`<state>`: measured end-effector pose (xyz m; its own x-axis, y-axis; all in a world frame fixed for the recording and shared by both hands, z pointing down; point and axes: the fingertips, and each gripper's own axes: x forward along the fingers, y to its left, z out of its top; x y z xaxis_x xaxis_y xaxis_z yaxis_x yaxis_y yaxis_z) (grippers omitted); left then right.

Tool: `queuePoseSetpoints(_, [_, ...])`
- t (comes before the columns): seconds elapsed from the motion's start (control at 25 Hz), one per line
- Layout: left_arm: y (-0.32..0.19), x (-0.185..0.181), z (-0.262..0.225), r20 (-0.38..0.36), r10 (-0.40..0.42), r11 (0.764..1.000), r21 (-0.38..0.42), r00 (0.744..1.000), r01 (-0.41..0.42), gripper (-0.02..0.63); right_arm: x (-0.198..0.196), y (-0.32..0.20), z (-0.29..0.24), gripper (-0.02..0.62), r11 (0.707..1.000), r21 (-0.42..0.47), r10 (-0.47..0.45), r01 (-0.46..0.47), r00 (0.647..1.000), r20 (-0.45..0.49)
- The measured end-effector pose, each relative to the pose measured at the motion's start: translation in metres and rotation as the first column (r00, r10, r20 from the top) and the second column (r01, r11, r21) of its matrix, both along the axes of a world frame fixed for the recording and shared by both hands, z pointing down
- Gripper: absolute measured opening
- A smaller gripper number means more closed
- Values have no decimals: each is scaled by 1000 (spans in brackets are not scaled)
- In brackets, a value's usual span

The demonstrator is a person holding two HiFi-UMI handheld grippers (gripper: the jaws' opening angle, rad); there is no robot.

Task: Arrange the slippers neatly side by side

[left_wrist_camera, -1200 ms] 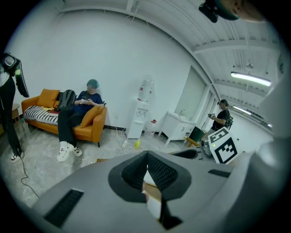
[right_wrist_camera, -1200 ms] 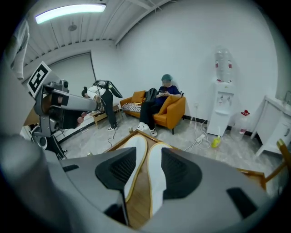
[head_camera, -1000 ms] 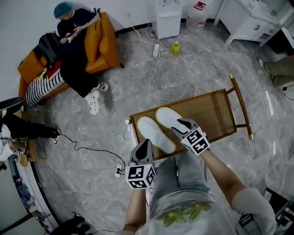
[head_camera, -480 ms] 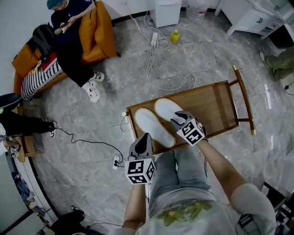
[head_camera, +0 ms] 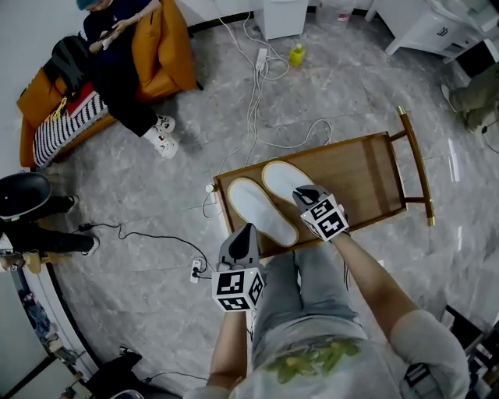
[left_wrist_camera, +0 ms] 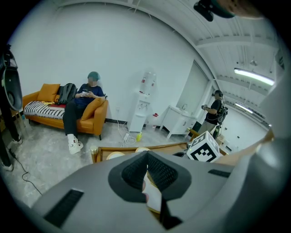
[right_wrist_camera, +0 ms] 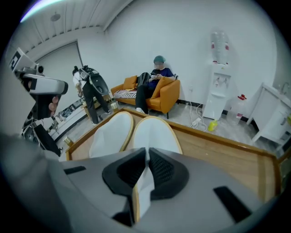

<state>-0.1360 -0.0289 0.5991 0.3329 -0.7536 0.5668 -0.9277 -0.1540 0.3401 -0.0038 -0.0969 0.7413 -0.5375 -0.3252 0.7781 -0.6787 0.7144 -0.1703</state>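
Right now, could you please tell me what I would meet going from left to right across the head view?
The orange sofa → left slipper → right slipper → bare wood of the tray → the tray's brass-tipped end rail.

A low wooden table [head_camera: 370,178] with a raised rim stands on the grey marbled floor [head_camera: 156,187]. White cables [head_camera: 257,117] trail from beside it up to a power strip [head_camera: 260,58], a yellow-green bottle [head_camera: 297,55] and a water dispenser [head_camera: 281,15] by the wall. At upper left a person [head_camera: 117,86] in dark clothes sits on an orange sofa [head_camera: 168,54] (a black backpack [head_camera: 70,62] and a striped cushion [head_camera: 66,136] lie alongside), a white cabinet [head_camera: 421,27] fills the upper right corner, and a thin black cable [head_camera: 156,234] crosses the floor at left.
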Motion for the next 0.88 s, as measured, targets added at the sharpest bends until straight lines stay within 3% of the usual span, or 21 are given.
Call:
queuePoseSetpoints(0.48, [-4, -4, 1, -1, -2, 1000, 9, 1000, 2, 15, 16, -9, -14, 25, 964, -45, 265, -262, 962, 61])
queuePoseSetpoints(0.72, [-3, 2, -3, -2, 3, 1000, 19, 1000, -3, 15, 38, -8, -16, 25, 916, -46, 400, -398, 916, 39])
queuePoseSetpoints(0.88, [21, 28, -3, 16, -1, 999, 35, 1000, 0, 15, 75, 12, -12, 25, 866, -62, 499, -496, 864, 66])
